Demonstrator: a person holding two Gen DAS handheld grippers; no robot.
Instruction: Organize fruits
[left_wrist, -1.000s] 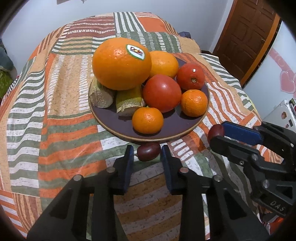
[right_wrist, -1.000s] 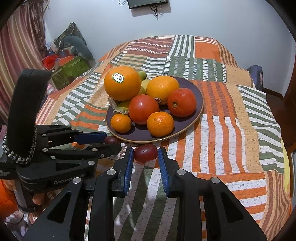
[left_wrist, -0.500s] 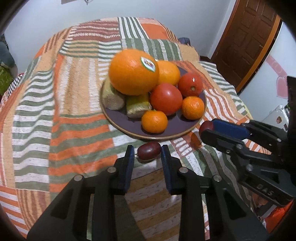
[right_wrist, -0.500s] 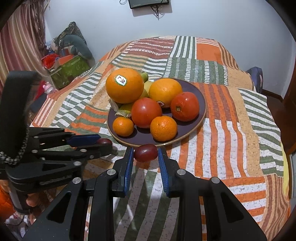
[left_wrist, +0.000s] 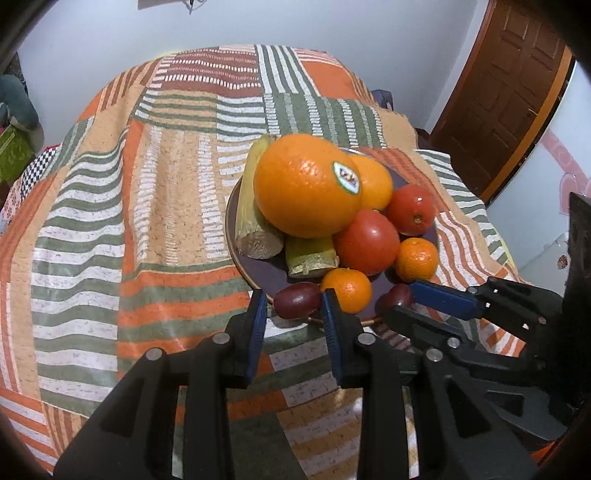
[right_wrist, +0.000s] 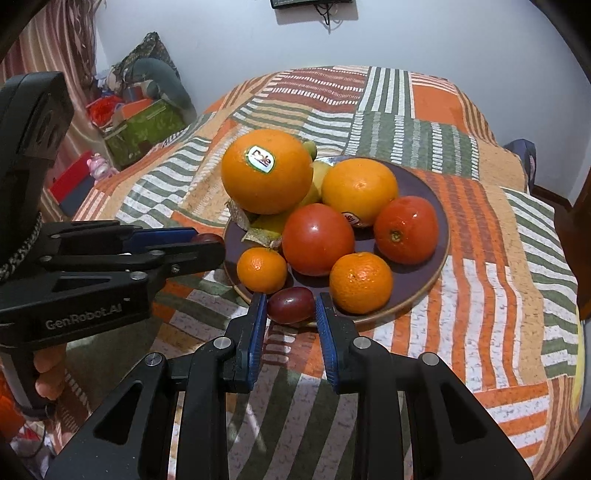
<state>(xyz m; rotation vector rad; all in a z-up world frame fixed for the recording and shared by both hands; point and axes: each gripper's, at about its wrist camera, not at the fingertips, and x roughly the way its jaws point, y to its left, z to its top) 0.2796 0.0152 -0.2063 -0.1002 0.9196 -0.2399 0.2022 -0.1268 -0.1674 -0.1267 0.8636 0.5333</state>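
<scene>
A dark red grape (left_wrist: 297, 300) sits pinched between the blue-padded fingers of the left gripper (left_wrist: 294, 303), held over the near rim of the purple plate (left_wrist: 255, 275); a second grape (right_wrist: 290, 305) is pinched the same way between the fingers of the right gripper (right_wrist: 290, 309), also at the plate's near edge, between two small mandarins. The plate carries a crowded pile: a big orange (right_wrist: 266, 171) on top, a second orange (right_wrist: 359, 190) beside it, a tomato (right_wrist: 317, 239) and a reddish tangerine (right_wrist: 405, 229) in the middle, two mandarins (right_wrist: 261, 269) (right_wrist: 360, 282) at the front, and cut yellow-green stalk pieces (left_wrist: 255, 218) under the big orange at the left. The big orange wears a sticker reading "Dole" (right_wrist: 260, 158); the second orange has a sticker too, too hidden to read. The side of the left gripper reads "GenRobot.AI" (right_wrist: 84, 320). The plate stands on a bed covered with a striped patchwork quilt (left_wrist: 110, 229), which lies bare to the left of the plate and behind it, falling away at its edges. A brown door (left_wrist: 506, 85) stands at the right, and a green box (right_wrist: 142, 131) with clutter sits beside the bed at the left.
</scene>
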